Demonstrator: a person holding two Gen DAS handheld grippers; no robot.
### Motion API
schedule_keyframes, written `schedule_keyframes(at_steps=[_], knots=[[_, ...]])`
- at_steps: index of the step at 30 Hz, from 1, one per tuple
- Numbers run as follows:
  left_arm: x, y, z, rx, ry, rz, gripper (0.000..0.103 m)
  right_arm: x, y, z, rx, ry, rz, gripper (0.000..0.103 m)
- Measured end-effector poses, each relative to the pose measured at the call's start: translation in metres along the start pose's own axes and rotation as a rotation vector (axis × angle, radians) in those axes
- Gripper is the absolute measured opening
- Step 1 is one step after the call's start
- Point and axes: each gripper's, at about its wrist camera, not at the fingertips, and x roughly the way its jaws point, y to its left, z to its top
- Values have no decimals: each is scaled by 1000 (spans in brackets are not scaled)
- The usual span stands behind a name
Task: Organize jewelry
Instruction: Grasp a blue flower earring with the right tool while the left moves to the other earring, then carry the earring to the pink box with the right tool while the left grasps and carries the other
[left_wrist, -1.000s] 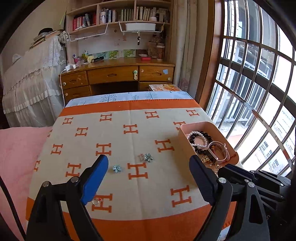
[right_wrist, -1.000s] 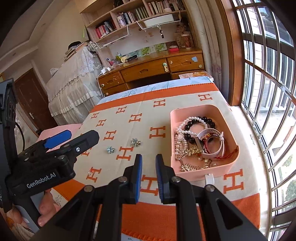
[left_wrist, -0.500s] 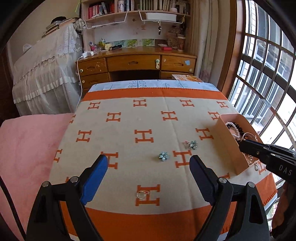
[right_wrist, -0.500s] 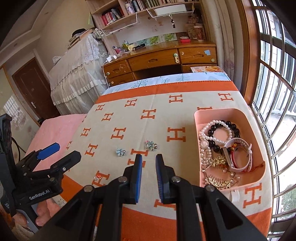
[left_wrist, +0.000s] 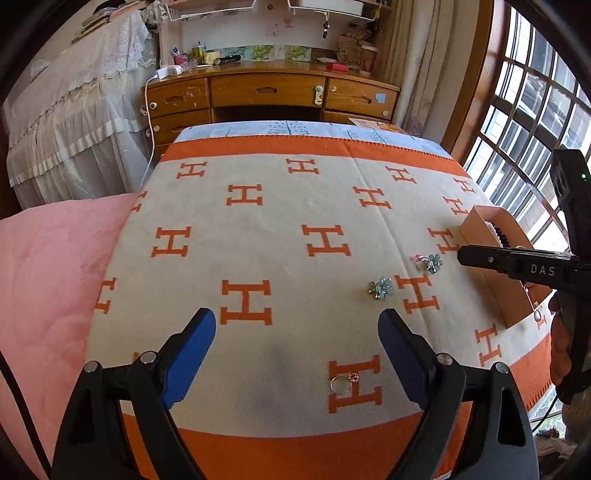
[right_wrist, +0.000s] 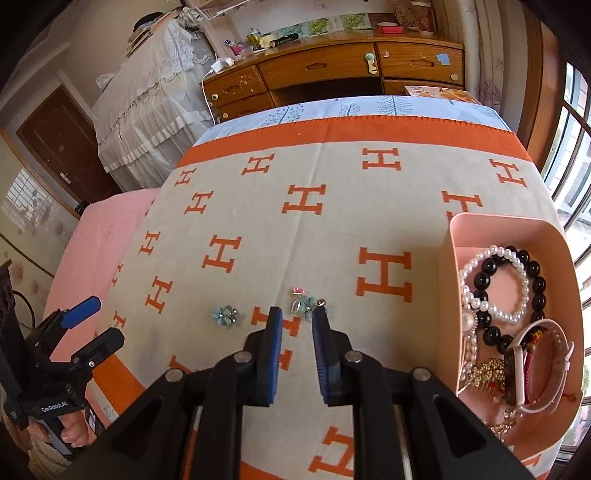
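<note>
The right gripper (right_wrist: 297, 314) is seen with its blue-padded fingers set a narrow gap apart, nothing pinched between them. A small cluster of flower earrings (right_wrist: 304, 301) lies on the blanket just beyond the fingertips, close to the right finger; whether the tips touch it cannot be told. A second blue flower earring (right_wrist: 224, 315) lies to the left of the fingers, apart from the cluster.

The left gripper (left_wrist: 297, 328) is held with its fingers spread wide above the blanket, holding nothing. A thin ring (left_wrist: 341, 384) lies flat on an orange H between the two fingers, nearer the right one.

The pink tray (right_wrist: 447, 277) stands on the blanket at the right; a pearl bracelet (right_wrist: 495, 284), a black bead bracelet (right_wrist: 484, 280) and a white watch (right_wrist: 535, 365) are recorded inside it.

The surface is a beige blanket (left_wrist: 280, 229) with orange H marks and an orange border. Beyond it, a wooden desk (left_wrist: 269, 90) is noted, and a barred window (left_wrist: 532, 122) at the right.
</note>
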Motion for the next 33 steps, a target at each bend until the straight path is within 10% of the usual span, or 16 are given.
schedule_keyframes(at_steps=[23,33], knots=[[72,-48,20,166,94,-42,87,46,21,-14,-303,-37,-185,22],[77,-58,19,209,98,-50,78,22,7,-21,-213,-84,-111,17]])
